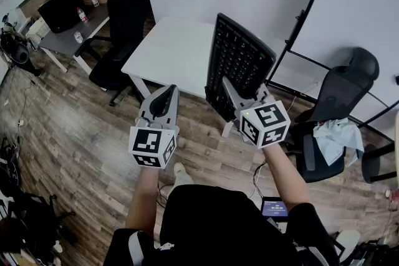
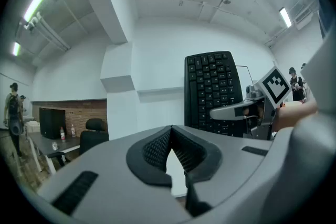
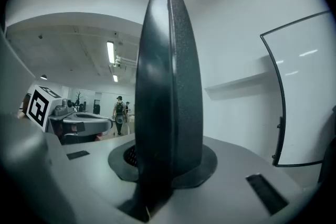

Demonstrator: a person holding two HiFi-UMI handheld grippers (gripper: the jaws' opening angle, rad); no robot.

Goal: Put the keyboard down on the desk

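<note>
Right gripper view is showing the right gripper clamping its jaws on the flat black plastic keyboard, which is hanging upright by the near corner of the white rectangular desk. Near that desk edge, the left gripper is hovering with jaws closed on nothing. Gripped at one end only, the keyboard is risking swinging and slapping down.

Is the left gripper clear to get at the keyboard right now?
Probably yes. The left gripper is empty, with only open air between it and the keyboard, which the right gripper holds upright beside it. Its jaws are shut, so they would need opening first.
</note>
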